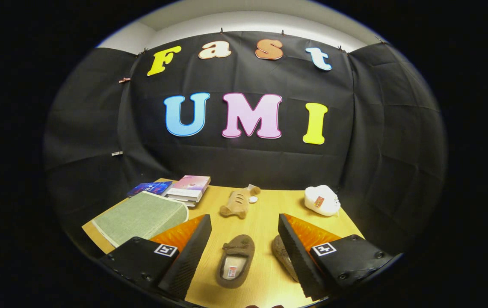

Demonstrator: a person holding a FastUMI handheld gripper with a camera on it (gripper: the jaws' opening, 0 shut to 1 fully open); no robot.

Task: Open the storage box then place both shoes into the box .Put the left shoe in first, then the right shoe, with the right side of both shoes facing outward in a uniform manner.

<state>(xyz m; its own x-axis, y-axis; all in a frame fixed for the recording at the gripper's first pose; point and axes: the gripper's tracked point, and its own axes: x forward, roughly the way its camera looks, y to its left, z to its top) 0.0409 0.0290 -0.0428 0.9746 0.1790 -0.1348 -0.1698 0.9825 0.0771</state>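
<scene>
Hand-held gripper: the hand-held gripper (244, 252) hangs above the near part of the bench (265, 214), fingers spread wide and holding nothing, likely kept apart so either a lid edge or a shoe can pass between them.
Storage box: the storage box (141, 216), a flat grey-green fabric-covered thing, lies closed at about 10 o'clock from the fingers, just beyond the left finger (186, 252). Its lid is down, so by my reading the opening step is not yet done.
First shoe: a brown slipper (235, 261) sits between the fingers, toe pointing away and opening toward the camera, touched by neither finger.
Second shoe: another brown slipper (282, 256) lies at 3 o'clock from the first, partly hidden behind the right finger (297, 252); I cannot tell which of the pair is the left one.
Why the pair sits here: both lie close to the operator and near the box, probably so each is a short carry once the lid is up.
Clutter: two books (188, 188) lie stacked at 12 o'clock from the box, touching or nearly touching its far edge; a tan plush toy (236, 203) is at 12 o'clock from the fingers, well beyond them; a white rounded object (322, 199) rests at 1 o'clock near the far right corner.
Next need: the tool would have to swing toward 10 o'clock to reach the lid.
Risk: the books stand close enough that a swinging lid may catch them.
</scene>
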